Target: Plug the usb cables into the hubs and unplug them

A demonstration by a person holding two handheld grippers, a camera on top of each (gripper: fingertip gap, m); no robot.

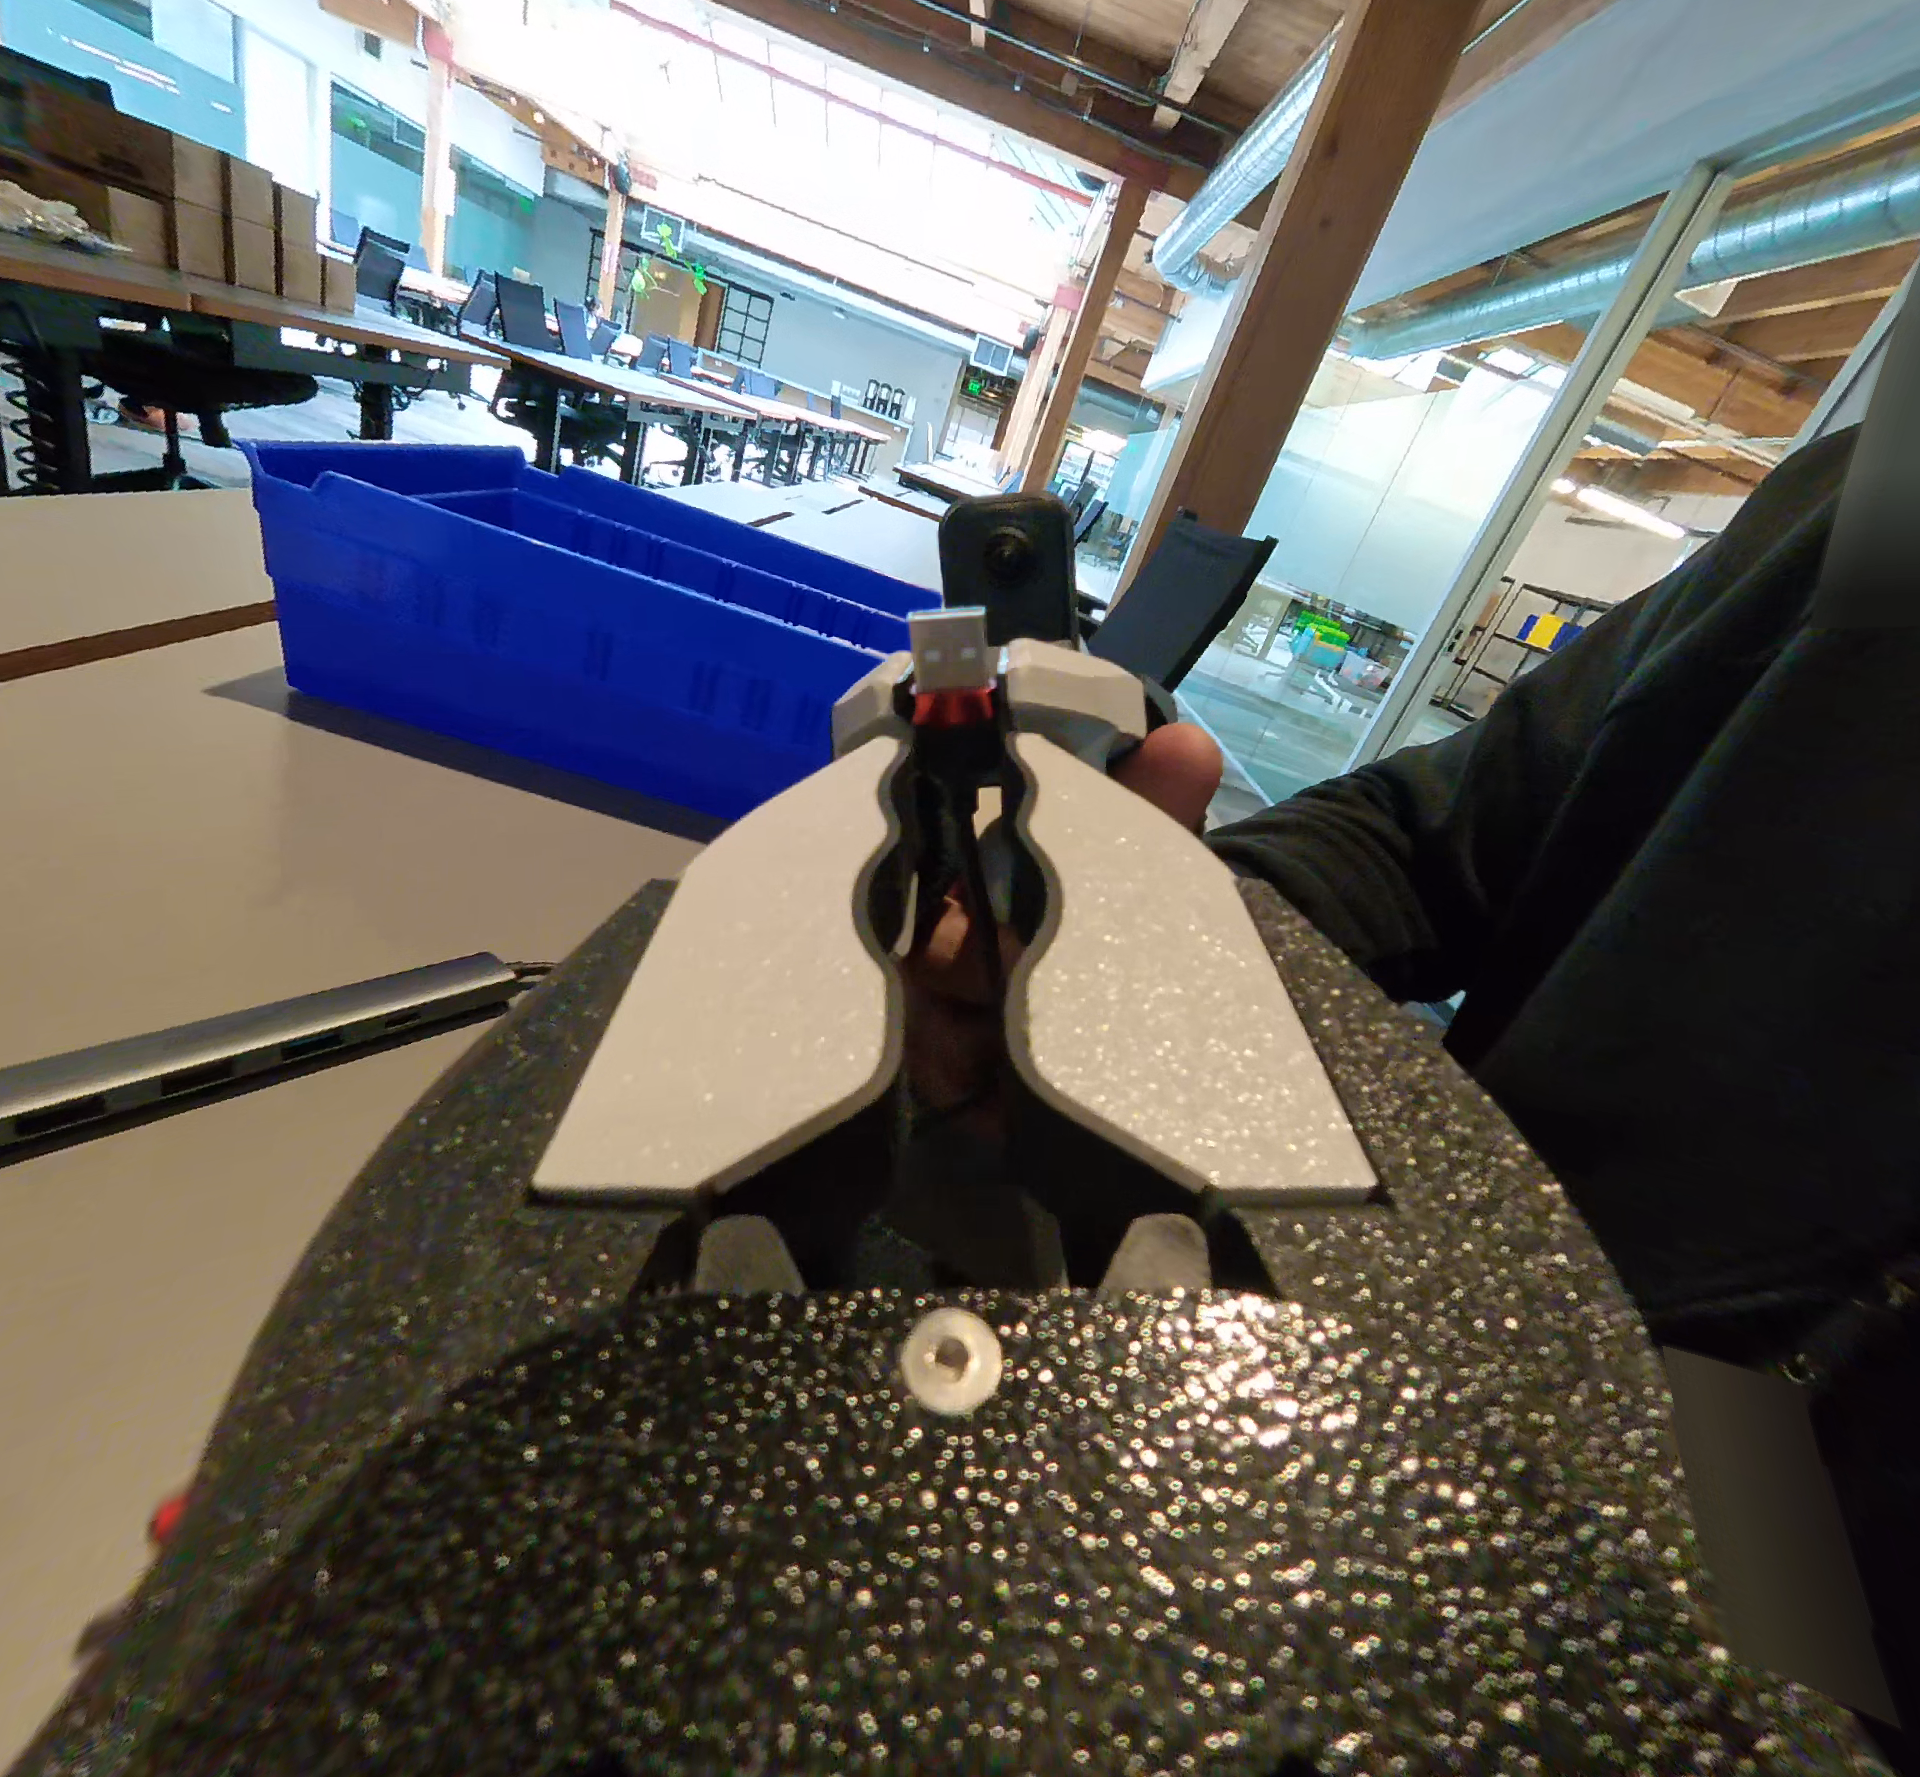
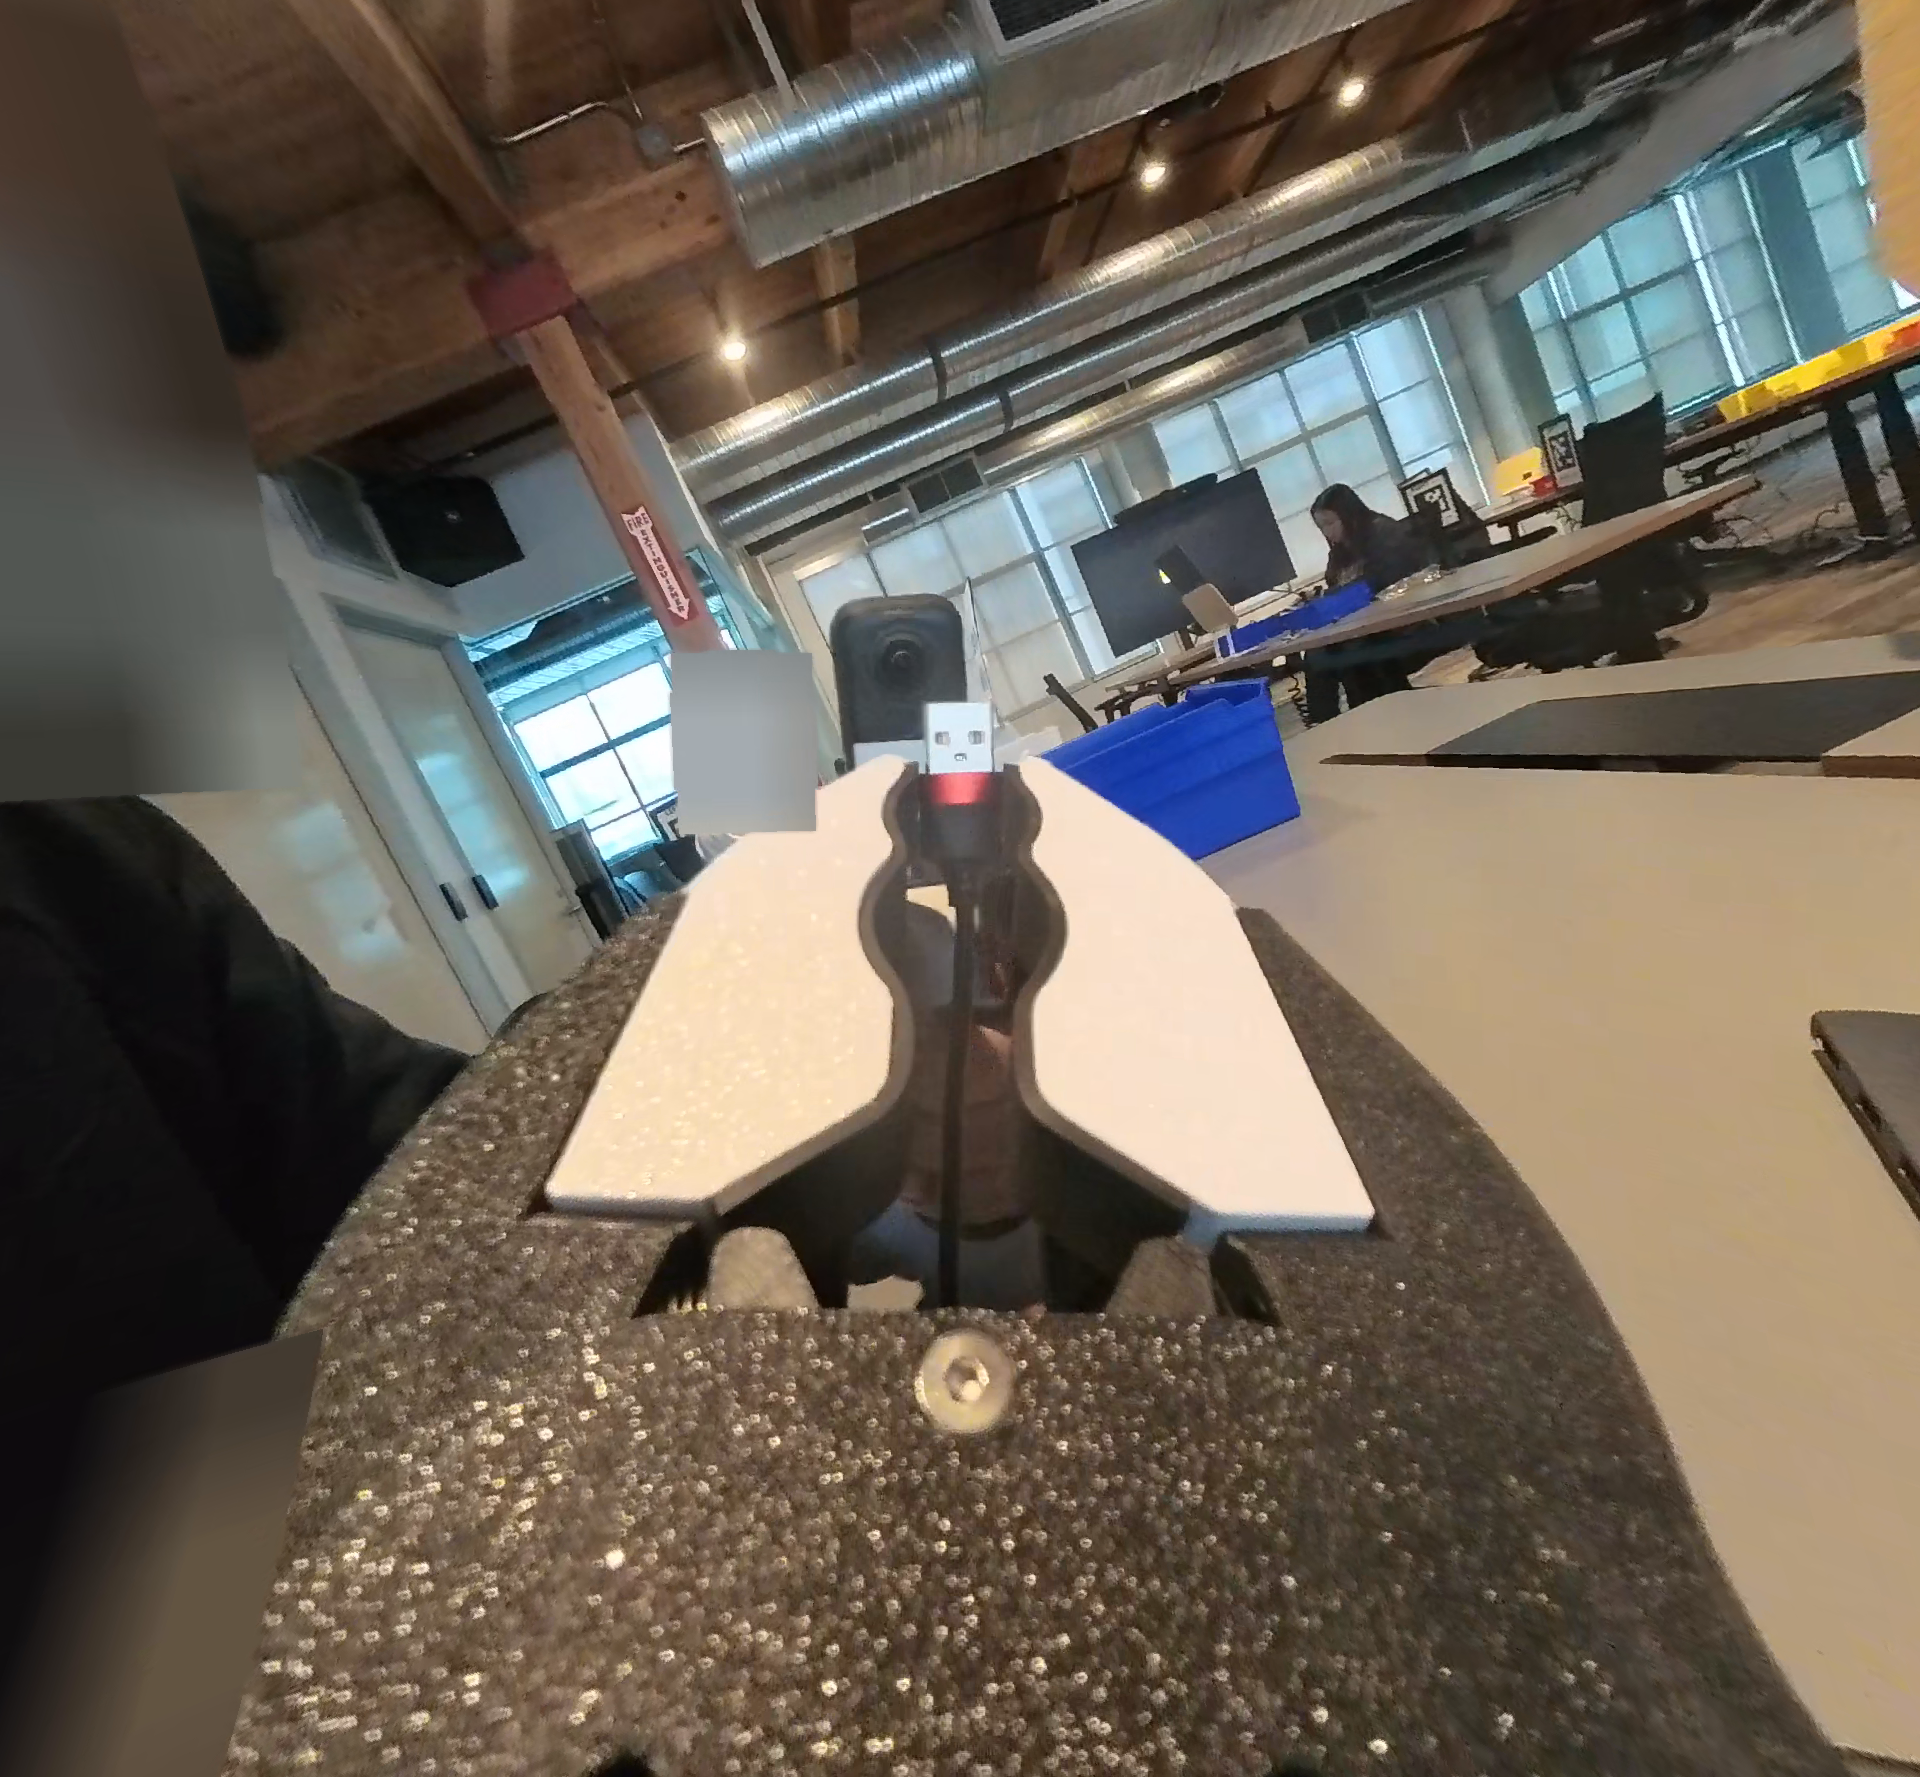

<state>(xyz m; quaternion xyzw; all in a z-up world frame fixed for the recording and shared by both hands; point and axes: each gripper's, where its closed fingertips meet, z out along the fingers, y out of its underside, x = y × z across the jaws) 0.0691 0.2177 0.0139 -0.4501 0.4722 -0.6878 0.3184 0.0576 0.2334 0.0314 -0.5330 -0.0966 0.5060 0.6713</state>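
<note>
My left gripper (image 1: 951,753) is shut on a silver USB plug (image 1: 948,652) with a red collar; its black cable runs back between the fingers. My right gripper (image 2: 958,777) is shut on a like plug (image 2: 958,735), also with a red collar and black cable. The two grippers face each other tip to tip above the table. The right gripper's grey fingertips (image 1: 1075,688) and camera (image 1: 1003,564) show just behind the left's plug. A slim grey hub (image 1: 249,1041) lies on the table at the left. A hub end (image 2: 1870,1104) shows at the right edge.
Blue bins (image 1: 561,605) stand on the grey table (image 1: 208,844) behind the hub; they also show in the right wrist view (image 2: 1195,771). A person's black sleeve (image 1: 1558,844) and thumb (image 1: 1174,771) are on the right. A black mat (image 2: 1662,725) lies farther back. Left and right tips are no more than a few centimetres apart.
</note>
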